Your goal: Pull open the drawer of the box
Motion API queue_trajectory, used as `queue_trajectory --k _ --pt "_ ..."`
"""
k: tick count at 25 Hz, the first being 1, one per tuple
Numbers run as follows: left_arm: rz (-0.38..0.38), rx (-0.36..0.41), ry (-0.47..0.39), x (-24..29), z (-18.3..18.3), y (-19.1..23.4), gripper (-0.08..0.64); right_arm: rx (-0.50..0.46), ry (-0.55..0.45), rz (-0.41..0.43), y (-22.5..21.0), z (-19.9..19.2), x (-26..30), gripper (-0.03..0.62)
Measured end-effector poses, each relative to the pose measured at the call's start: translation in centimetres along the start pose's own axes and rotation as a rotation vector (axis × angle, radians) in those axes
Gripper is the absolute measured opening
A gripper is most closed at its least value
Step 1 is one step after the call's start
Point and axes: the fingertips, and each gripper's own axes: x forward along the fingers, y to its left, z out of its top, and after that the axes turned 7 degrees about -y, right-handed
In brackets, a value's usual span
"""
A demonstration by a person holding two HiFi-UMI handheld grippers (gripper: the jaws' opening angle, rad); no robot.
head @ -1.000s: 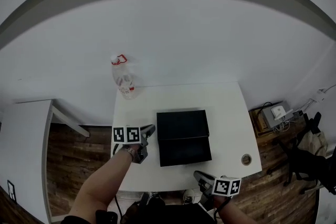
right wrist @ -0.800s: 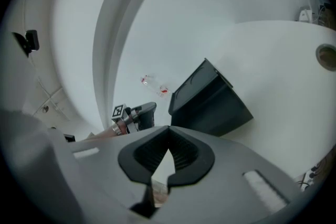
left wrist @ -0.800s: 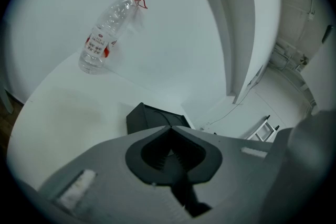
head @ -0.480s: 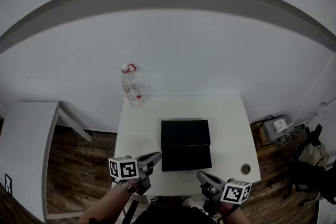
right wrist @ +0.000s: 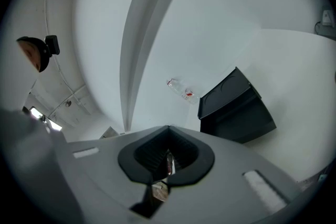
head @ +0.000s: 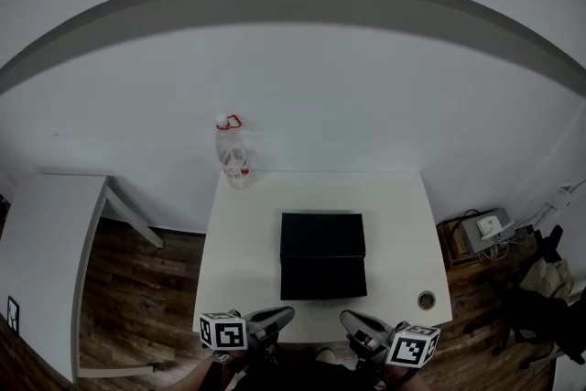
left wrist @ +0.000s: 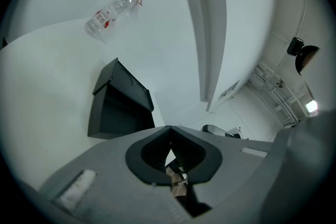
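Observation:
A black box (head: 322, 255) stands in the middle of a white table (head: 245, 252), its front face toward me; I also see the box (left wrist: 119, 102) in the left gripper view and the box (right wrist: 236, 107) in the right gripper view. My left gripper (head: 286, 315) hangs at the table's near edge, left of the box and apart from it, shut with nothing held. My right gripper (head: 349, 319) hangs at the near edge to the right, also shut and empty. Both point toward the box. Whether the drawer is out I cannot tell.
A clear plastic bottle (head: 233, 151) with a red cap ring stands at the table's far left corner. A small round thing (head: 426, 299) lies near the front right corner. A second white table (head: 37, 261) stands left; cluttered floor items (head: 485, 229) lie right.
My left gripper has drawn back from beside the box to the table's near edge. The right gripper has shifted a little at the near edge. The view has tilted, with the table now lower in frame.

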Motion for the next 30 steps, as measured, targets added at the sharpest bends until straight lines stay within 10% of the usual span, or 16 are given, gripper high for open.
queue_trajectory --k 30 --pt "-0.022 -0.031 0.037 0.0 -1.6 -1.4 0.002 0.005 0.149 0.071 0.8 -3.6 1.9 0.005"
